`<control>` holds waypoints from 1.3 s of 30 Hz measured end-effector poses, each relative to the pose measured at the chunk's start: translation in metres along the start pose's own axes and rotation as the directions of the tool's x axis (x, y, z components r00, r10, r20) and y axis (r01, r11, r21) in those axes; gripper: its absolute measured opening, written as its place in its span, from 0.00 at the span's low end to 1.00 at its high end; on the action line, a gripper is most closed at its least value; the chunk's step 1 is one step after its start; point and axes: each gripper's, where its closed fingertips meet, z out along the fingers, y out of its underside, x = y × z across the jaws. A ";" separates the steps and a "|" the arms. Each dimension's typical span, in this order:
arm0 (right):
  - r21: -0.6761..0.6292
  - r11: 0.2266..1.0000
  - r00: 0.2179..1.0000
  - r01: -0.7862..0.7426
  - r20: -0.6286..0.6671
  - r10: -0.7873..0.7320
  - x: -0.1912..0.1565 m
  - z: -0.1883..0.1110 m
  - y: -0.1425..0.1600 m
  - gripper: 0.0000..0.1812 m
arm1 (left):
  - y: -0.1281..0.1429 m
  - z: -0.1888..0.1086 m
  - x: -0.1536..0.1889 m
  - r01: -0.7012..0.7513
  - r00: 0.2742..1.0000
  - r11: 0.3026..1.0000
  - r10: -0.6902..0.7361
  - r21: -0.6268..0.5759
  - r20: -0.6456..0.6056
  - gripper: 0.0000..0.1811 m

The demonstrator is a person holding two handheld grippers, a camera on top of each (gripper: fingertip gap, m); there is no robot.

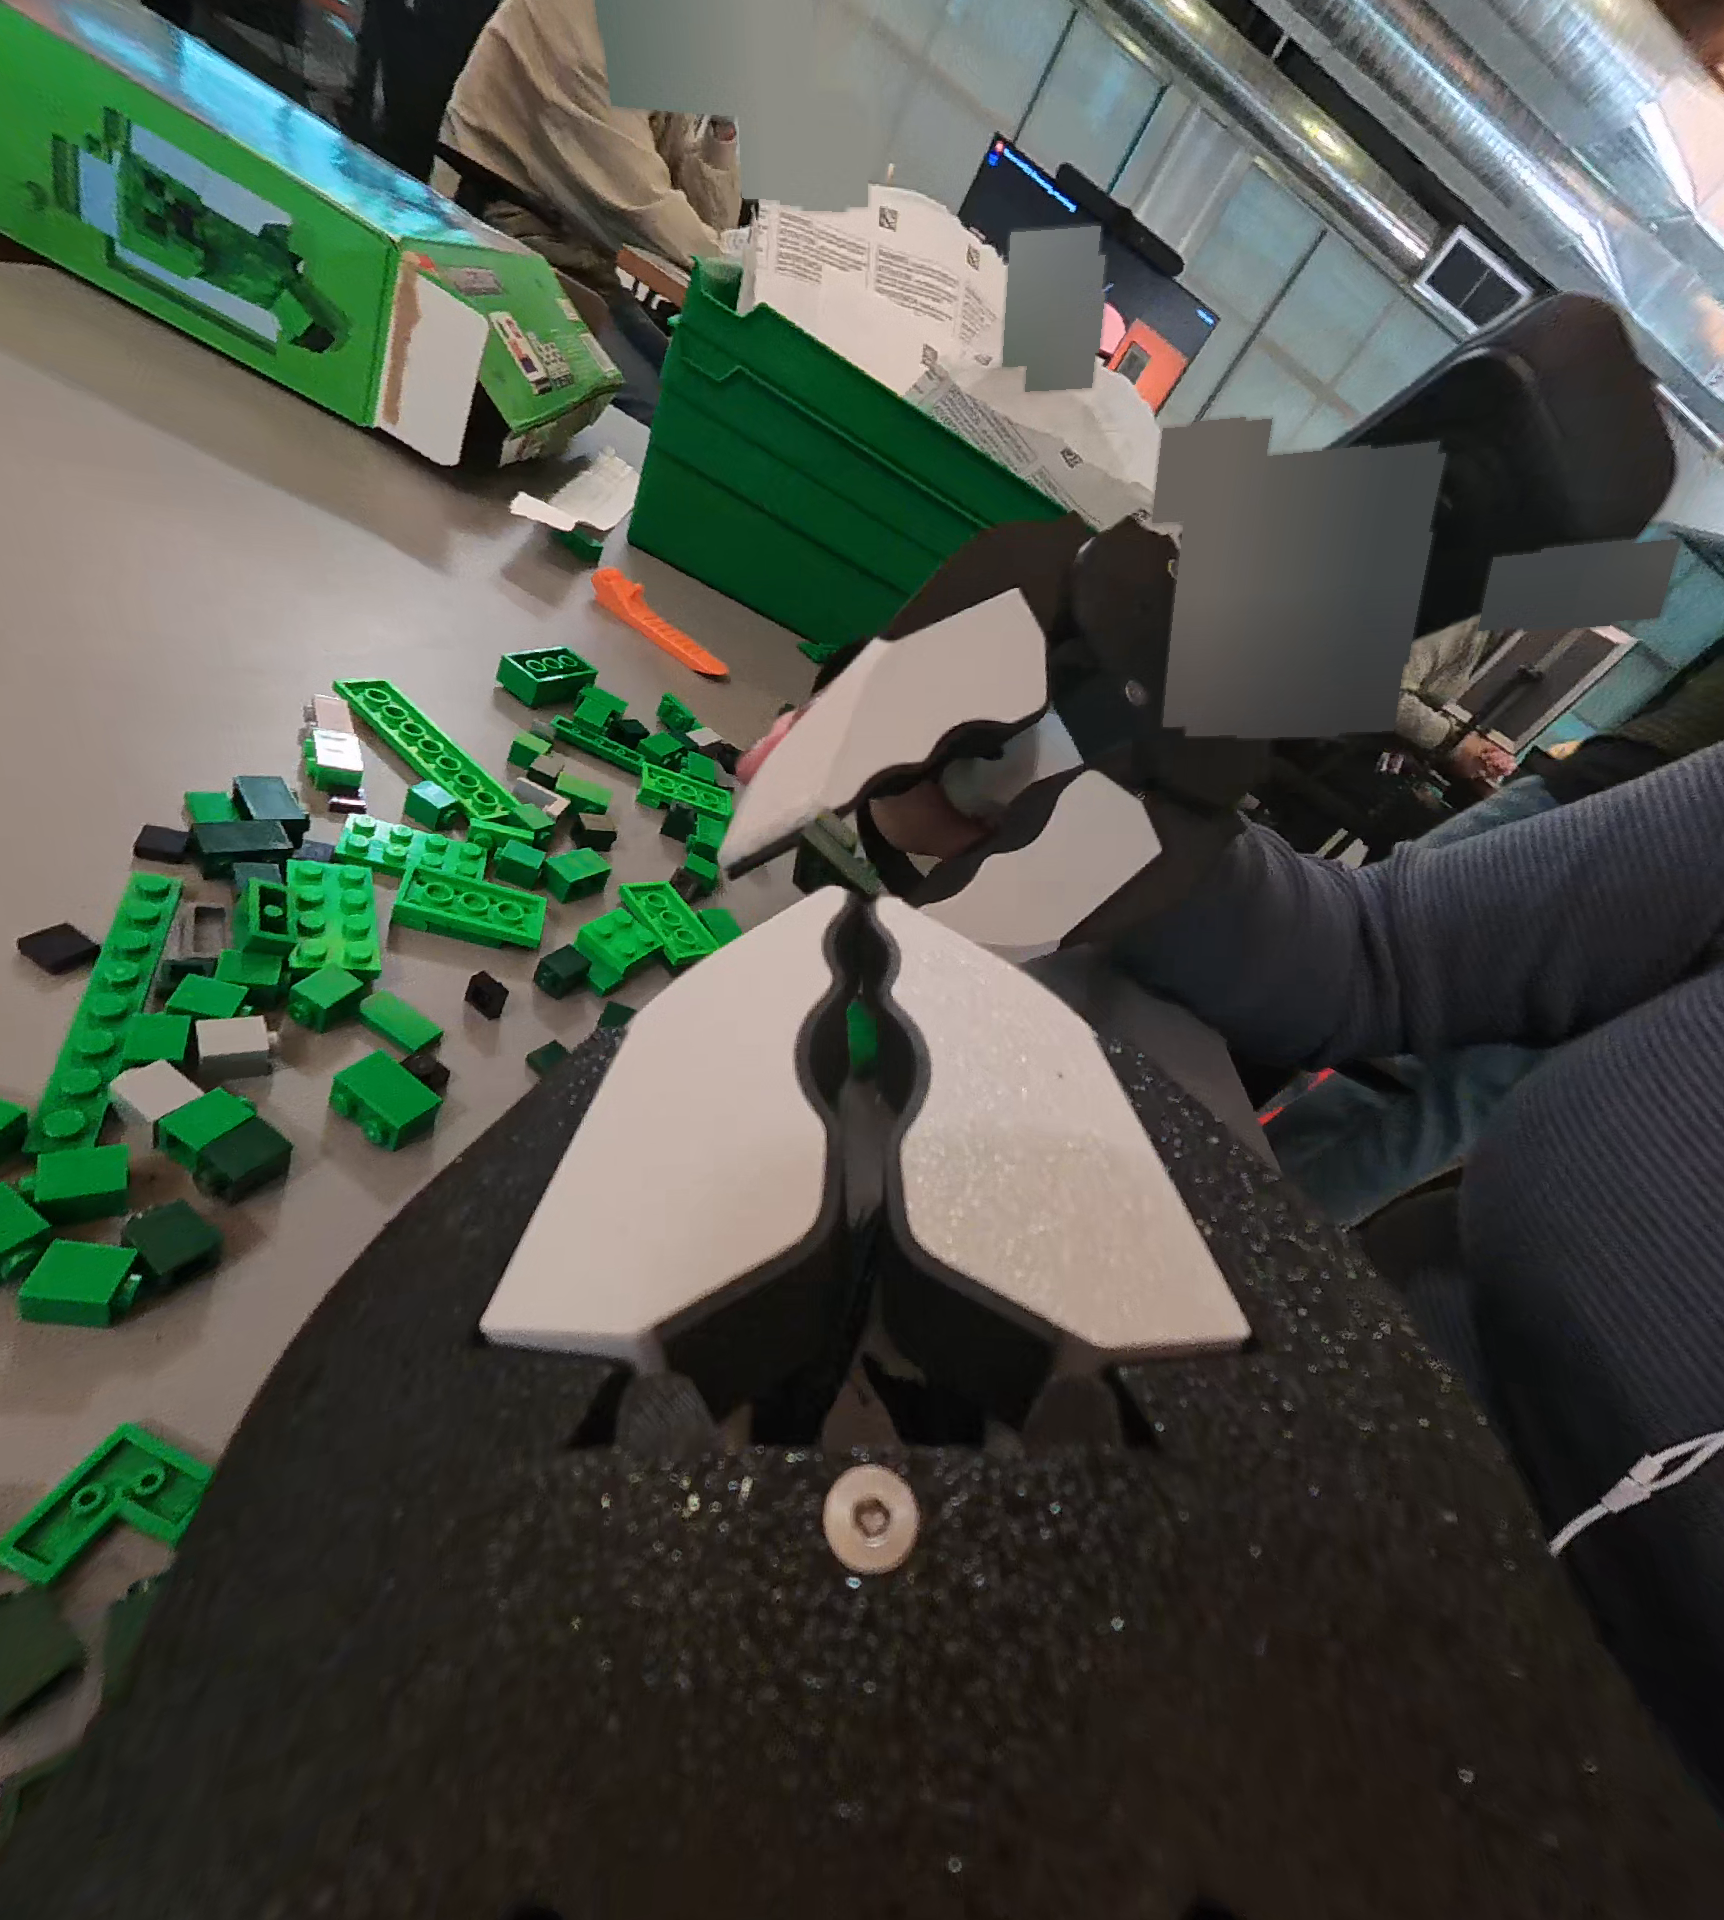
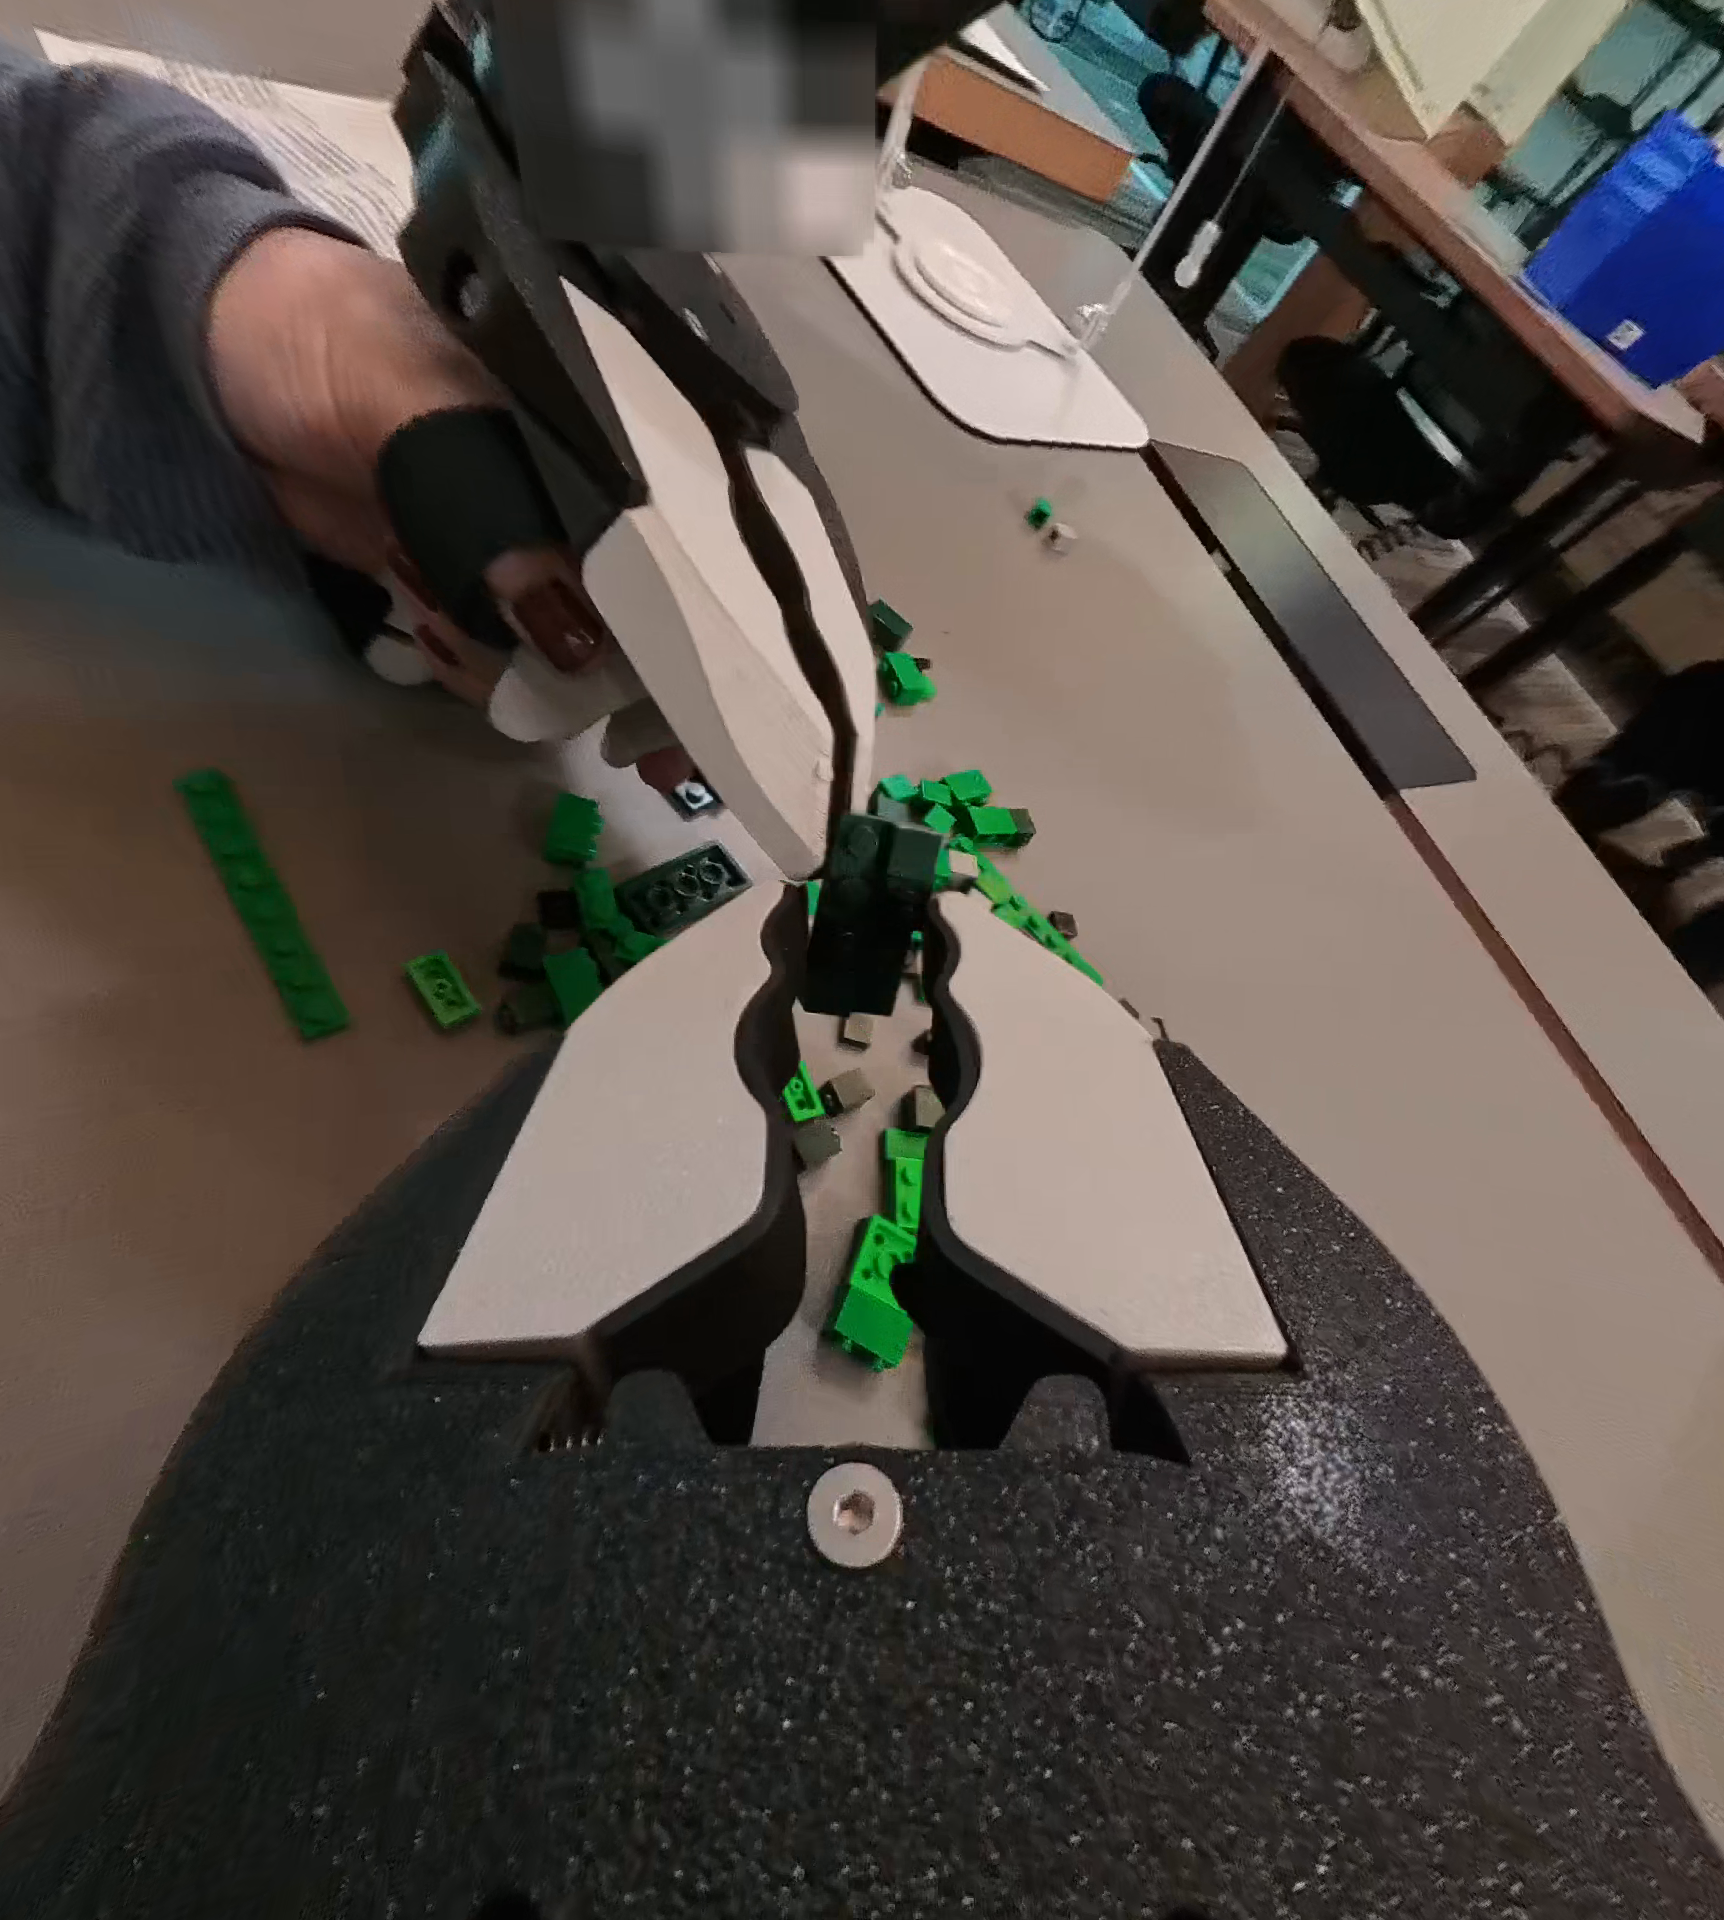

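My right gripper (image 2: 863, 904) is shut on a dark green brick stack (image 2: 868, 935) and holds it above the tan table (image 2: 1201, 831). My left gripper (image 2: 822, 864) comes in from above with its jaws shut, and its tips touch the top left of that stack. In the left wrist view my left gripper (image 1: 853, 906) sits just under the right gripper (image 1: 816, 871) and the dark green brick stack (image 1: 839, 847). Whether the left tips pinch any part of the stack is hidden. Hands in grey sleeves hold both grippers.
Loose green, dark green and grey bricks (image 1: 422, 883) are scattered over the table under and left of the grippers. A long green plate (image 2: 260, 904) lies apart. An orange brick separator (image 1: 660, 623), a green bin with papers (image 1: 806, 488) and a green box (image 1: 214, 239) stand farther back. The grippers are tip to tip, or close to it.
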 end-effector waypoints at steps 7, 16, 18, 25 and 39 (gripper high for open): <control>-0.091 0.939 0.929 0.331 -0.140 -0.341 0.009 -0.001 0.005 0.10 | 0.006 0.002 -0.009 0.083 0.996 0.996 -0.082 -0.037 0.036 0.05; -0.202 0.845 0.831 0.495 -0.172 -0.528 0.013 0.000 0.015 0.10 | 0.004 0.001 -0.012 0.096 0.994 0.995 -0.094 -0.023 0.047 0.12; -0.197 0.842 0.829 0.502 -0.168 -0.533 0.011 0.001 0.013 0.10 | 0.006 0.002 -0.013 0.086 0.995 0.996 -0.084 -0.039 0.059 0.11; -0.227 0.824 0.810 0.520 -0.175 -0.560 0.010 0.003 0.014 0.10 | 0.013 0.007 -0.014 0.088 0.993 0.992 -0.081 -0.086 0.087 0.02; -0.234 0.788 0.786 0.569 -0.127 -0.605 0.004 0.007 0.021 0.20 | 0.018 0.007 -0.019 0.082 0.987 0.988 -0.062 -0.130 0.150 0.02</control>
